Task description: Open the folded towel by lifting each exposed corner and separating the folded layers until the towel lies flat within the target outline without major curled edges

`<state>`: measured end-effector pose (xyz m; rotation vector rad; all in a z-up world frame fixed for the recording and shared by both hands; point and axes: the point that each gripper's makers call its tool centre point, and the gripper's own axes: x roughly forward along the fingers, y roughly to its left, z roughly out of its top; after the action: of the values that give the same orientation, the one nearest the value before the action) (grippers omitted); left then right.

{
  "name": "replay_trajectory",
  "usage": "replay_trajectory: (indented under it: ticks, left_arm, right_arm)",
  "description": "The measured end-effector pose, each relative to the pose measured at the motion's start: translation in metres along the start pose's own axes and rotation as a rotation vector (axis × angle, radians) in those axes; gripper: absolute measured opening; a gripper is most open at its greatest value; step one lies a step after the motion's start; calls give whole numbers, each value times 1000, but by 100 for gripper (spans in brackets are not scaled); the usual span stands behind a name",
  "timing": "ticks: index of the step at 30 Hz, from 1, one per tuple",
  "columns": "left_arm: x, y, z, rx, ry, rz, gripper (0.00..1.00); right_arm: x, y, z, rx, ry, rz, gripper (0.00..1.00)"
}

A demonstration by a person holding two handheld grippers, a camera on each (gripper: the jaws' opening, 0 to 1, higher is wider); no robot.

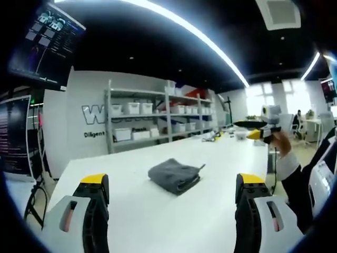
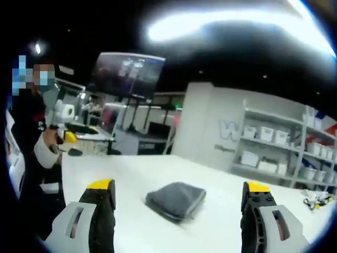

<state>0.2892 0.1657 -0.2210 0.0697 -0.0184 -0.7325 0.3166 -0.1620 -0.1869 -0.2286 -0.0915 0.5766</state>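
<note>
Premises present as a robotics laboratory or research workspace. Evidence: a long white worktable (image 1: 158, 221); metal shelving (image 1: 158, 113) stocked with white storage bins (image 1: 131, 108); a ceiling-hung monitor (image 1: 47, 45) displaying data panels; linear strip lighting (image 1: 189, 31) on a dark ceiling; partial wall lettering (image 1: 92, 113); further desks (image 2: 89, 134) and screens (image 2: 126, 74) behind.

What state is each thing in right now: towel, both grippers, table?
towel: still folded in a thick grey bundle, lying on the table, untouched, one corner sticking out.
left gripper: open, jaws wide apart, held short of the towel, holding nothing.
right gripper: open, jaws wide apart, short of the towel, holding nothing.
table: white top, towel resting near its middle.
</note>
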Motion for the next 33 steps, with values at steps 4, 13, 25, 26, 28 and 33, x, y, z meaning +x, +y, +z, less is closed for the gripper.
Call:
replay_trajectory:
  ticks: [4,13,25,26,28,33]
  left_arm:
    - [-1,2,1,2,-6,7,98]
    - [-3,4,3,-4,-18,24,98]
    - [-7,5,4,-6,-27,35,98]
    - [-7,5,4,-8,-26,35,99]
    - [-7,6,3,-15,-23,42,99]
    - [-7,6,5,-17,-29,46,99]
  right_arm:
    - [2,5,-2,-6,0,-6,99]
    - [5,15,-4,10,-24,-8,97]
    - [9,16,-11,26,-19,-4,97]
    - [9,14,-12,30,-19,-7,97]
    - [9,13,-13,33,-18,-9,97]
    - [9,10,-15,40,-17,-9,97]
